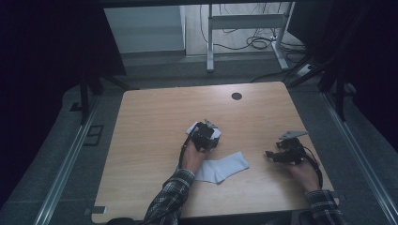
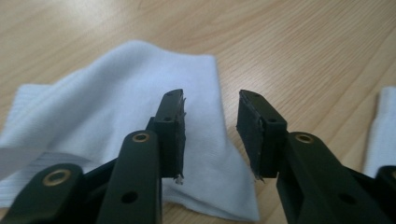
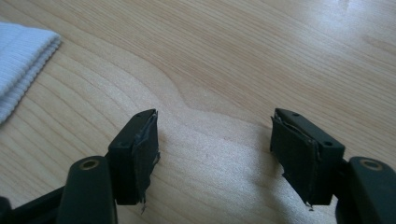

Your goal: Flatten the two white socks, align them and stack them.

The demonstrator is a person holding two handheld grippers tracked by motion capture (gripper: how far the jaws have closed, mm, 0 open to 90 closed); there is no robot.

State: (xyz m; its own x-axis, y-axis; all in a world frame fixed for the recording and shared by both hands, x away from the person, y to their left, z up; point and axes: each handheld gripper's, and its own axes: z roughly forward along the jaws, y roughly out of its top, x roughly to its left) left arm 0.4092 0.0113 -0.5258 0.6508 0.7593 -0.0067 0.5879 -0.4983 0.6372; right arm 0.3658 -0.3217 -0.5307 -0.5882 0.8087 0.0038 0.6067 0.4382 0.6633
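Observation:
Two white socks lie on the wooden table (image 1: pixel 155 117). One sock (image 1: pixel 225 165) is spread flat at the middle front. The other sock (image 1: pixel 192 127) sits partly under my left gripper (image 1: pixel 206 133). In the left gripper view this sock (image 2: pixel 116 93) lies flat beneath the left gripper (image 2: pixel 210 100), whose jaws stand apart with the sock's edge and bare wood in the gap. A strip of the other sock (image 2: pixel 380 130) shows at the right edge. My right gripper (image 1: pixel 271 154) hovers over bare wood at the front right. In its own view the right gripper (image 3: pixel 215 116) is open and empty, a ribbed sock cuff (image 3: pixel 18 60) to its upper left.
A round cable hole (image 1: pixel 236 96) sits near the table's far edge. Beyond the table stand a metal desk frame (image 1: pixel 244 23) and floor cables (image 1: pixel 258 42). Dark curtains hang on both sides. Metal rails (image 1: pixel 65 164) run along the floor beside the table.

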